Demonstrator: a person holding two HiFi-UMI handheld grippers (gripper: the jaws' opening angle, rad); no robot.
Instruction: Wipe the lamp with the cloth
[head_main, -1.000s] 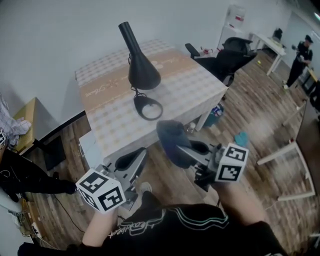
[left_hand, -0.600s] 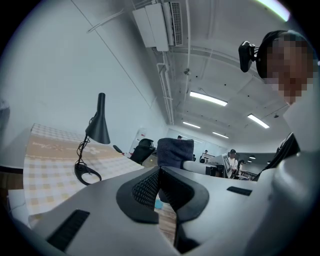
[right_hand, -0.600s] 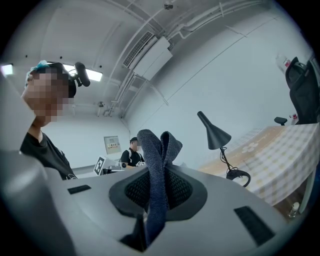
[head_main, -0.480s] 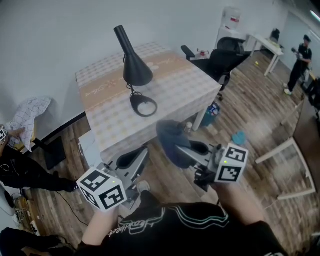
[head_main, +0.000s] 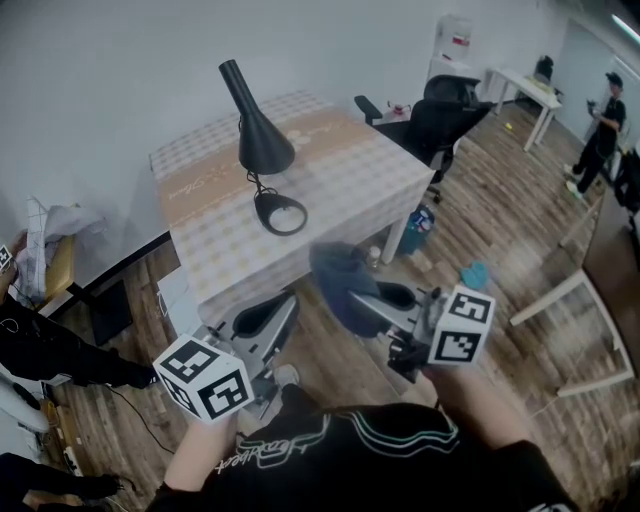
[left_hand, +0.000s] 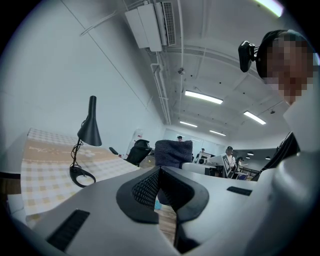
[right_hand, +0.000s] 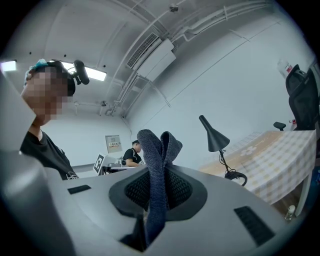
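Well, with the jaws of the right gripper (head_main: 362, 300) clamped on the dark cloth (head_main: 335, 275), those of the left gripper (head_main: 278, 308) together and empty, and the lamp (head_main: 258, 140) well ahead on the tabletop (head_main: 345, 190), the cloth should meet the shade flat and gently.

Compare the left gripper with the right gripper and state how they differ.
The right gripper is clamped on a dark blue knit cloth; the left gripper is shut on nothing. The right gripper's pads are parted by fabric; the left gripper's pads meet. Neither touches the black cone-shaded desk lamp.
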